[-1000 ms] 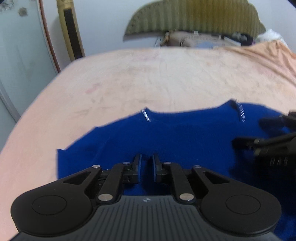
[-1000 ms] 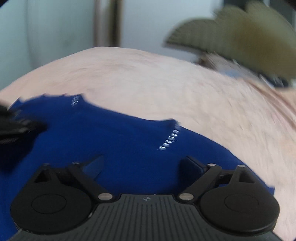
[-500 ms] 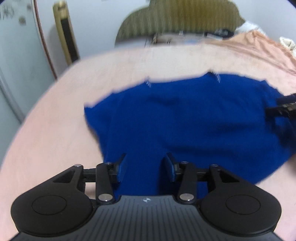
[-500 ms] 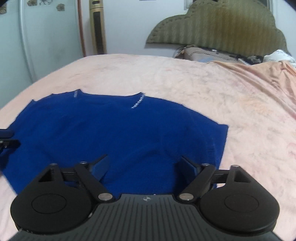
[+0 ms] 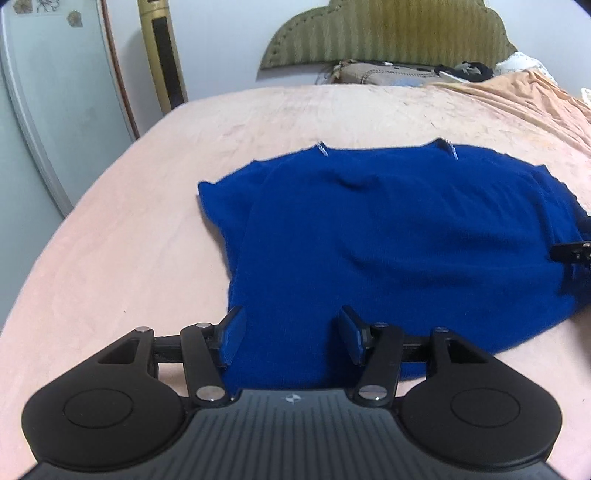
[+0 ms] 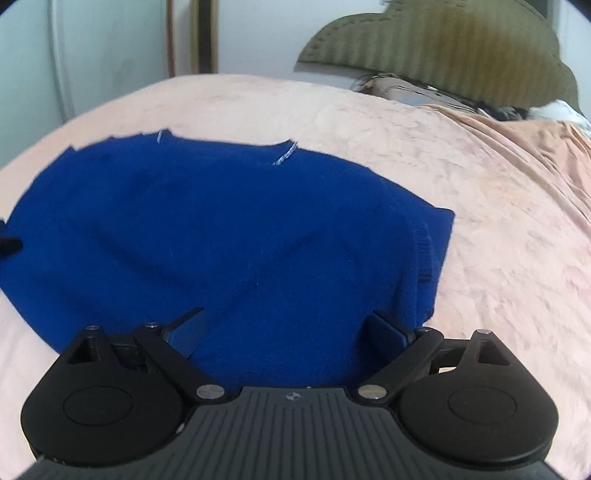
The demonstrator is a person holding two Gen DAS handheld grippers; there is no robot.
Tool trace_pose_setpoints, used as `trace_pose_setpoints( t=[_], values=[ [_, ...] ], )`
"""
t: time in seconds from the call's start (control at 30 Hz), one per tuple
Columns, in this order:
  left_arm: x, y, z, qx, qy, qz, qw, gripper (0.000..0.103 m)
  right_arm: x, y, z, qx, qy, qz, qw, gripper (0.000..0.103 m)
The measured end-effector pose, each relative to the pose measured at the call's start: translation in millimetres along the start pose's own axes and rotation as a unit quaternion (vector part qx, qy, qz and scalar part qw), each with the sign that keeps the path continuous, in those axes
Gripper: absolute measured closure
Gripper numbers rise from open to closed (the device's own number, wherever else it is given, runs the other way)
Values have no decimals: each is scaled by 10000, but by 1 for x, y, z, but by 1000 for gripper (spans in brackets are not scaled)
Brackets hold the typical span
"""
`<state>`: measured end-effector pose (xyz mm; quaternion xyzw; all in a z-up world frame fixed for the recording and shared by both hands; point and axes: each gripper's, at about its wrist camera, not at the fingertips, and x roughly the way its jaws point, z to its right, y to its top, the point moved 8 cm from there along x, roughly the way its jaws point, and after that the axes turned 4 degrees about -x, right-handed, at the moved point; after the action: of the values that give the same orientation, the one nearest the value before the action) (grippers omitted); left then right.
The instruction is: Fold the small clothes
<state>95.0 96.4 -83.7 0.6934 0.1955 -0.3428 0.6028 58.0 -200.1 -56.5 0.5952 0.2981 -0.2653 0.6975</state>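
A bright blue knit top (image 5: 388,229) lies spread flat on the pink bedsheet (image 5: 129,258), neckline away from me, with small white stitch marks at the collar. My left gripper (image 5: 291,325) hovers over the near left hem; its jaws are opening and the pads stand apart from the cloth below. My right gripper (image 6: 286,317) is over the near right part of the top (image 6: 221,229). Its jaws are opening wide with nothing pinched. The right gripper's tip (image 5: 570,251) shows at the left wrist view's right edge.
A green padded headboard (image 5: 388,33) and a beige pillow (image 5: 376,72) sit at the far end of the bed. An orange blanket (image 5: 524,99) is bunched at the far right. A pale cupboard door (image 5: 48,110) and a gold upright stand (image 5: 162,55) are at left.
Both grippers have drawn back toward the near edge, so more of the blue top shows. The left jaws went from nearly shut to apart. The right jaws spread wider.
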Motion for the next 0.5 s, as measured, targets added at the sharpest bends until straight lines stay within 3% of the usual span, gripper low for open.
trace_pose_setpoints(
  t=[0.27,0.5],
  values=[
    [-4,10,-13,-500,262,-54,9984,39,-21,23,-49,-494,349,331,9976,7],
    [-12,17,-18,-484,466,1,9977,35,-33,24,-86,-786,610,376,9943,7]
  ],
)
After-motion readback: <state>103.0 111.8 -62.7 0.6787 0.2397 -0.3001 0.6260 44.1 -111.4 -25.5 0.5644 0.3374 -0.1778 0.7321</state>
